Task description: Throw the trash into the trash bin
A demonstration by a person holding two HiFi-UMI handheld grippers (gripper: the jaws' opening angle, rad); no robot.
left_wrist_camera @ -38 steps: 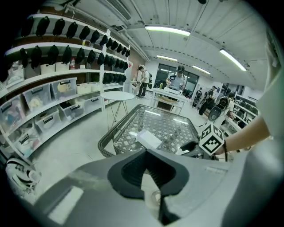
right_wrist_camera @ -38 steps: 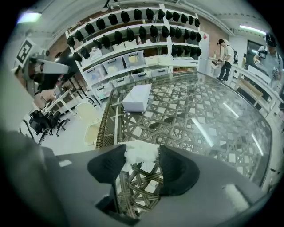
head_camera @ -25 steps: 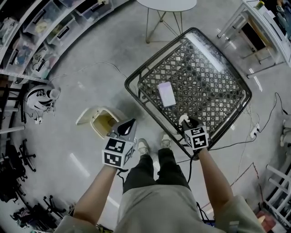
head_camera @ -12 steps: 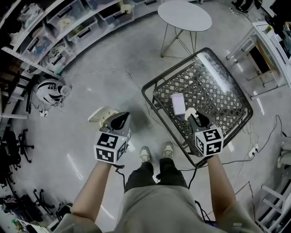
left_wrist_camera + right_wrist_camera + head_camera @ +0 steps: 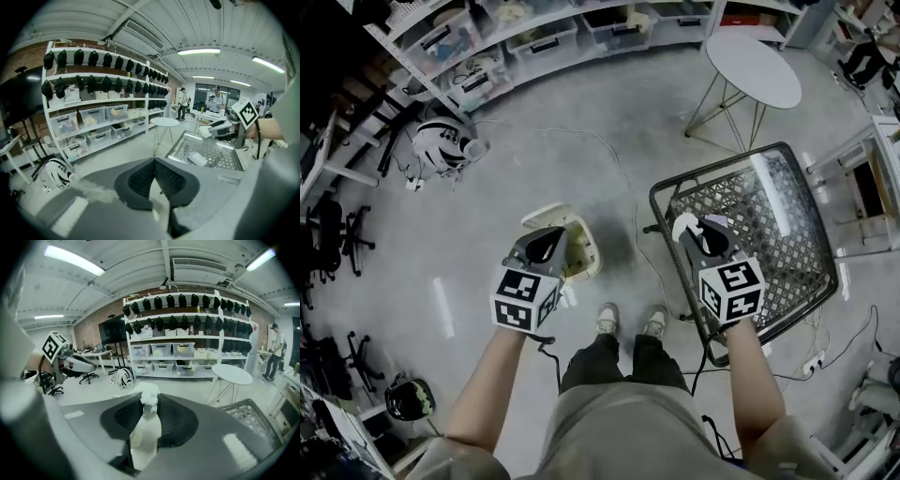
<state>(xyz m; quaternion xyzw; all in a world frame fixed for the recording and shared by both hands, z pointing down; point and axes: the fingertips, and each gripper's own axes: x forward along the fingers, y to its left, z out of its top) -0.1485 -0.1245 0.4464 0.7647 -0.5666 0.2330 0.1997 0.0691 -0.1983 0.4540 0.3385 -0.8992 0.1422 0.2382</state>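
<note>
A cream trash bin [image 5: 592,261] with its lid up stands on the floor, left of a black mesh table [image 5: 787,202]. My left gripper [image 5: 551,240] hovers over the bin's near left side, shut, with nothing between its pads [image 5: 153,162]. My right gripper [image 5: 690,231] is above the table's left edge, shut on a crumpled white piece of trash [image 5: 147,393] that sticks out past the fingertips. The same trash [image 5: 682,225] shows white at the jaw tips in the head view. A pale flat item [image 5: 197,159] lies on the mesh.
A round white side table [image 5: 754,69] stands beyond the mesh table. Shelves with storage bins [image 5: 534,37] line the far wall. A striped helmet [image 5: 439,147] and a thin cable lie on the floor. Office chairs [image 5: 328,234] crowd the left. My shoes [image 5: 606,320] are just behind the bin.
Both grippers have risen and swung left. The right gripper has carried the white trash from the table's near edge to its left edge. The left gripper now hangs over the bin.
</note>
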